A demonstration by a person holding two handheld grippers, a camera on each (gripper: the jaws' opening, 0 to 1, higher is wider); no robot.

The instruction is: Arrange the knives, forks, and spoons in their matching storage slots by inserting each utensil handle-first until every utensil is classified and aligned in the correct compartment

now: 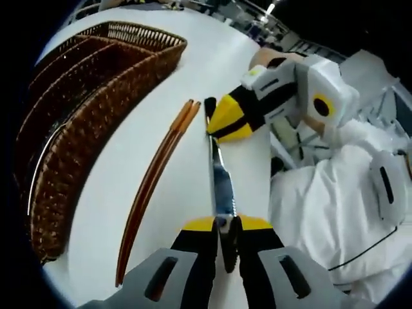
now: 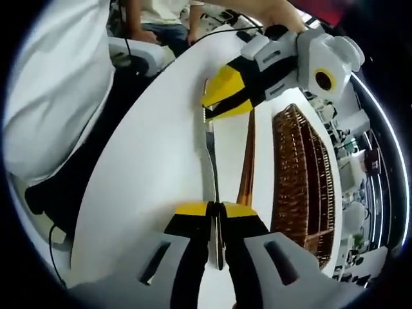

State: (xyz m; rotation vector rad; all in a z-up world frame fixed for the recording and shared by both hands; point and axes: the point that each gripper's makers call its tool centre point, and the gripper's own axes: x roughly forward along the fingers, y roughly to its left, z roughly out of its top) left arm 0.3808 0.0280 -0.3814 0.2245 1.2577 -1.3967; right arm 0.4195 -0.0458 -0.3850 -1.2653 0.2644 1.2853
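A white counter [image 1: 161, 96] carries a brown wicker organiser [image 1: 77, 109] with long compartments along one edge. Beside it lie dark wooden chopsticks [image 1: 154, 180], then a table knife [image 1: 222, 183] near the counter's middle. Both grippers clench that knife: the left gripper [image 1: 226, 241] on one end, the right gripper [image 2: 215, 222] on the other. To do this well, one gripper should probably let go so the handle can lead into a matching slot, kept parallel to the dividers.
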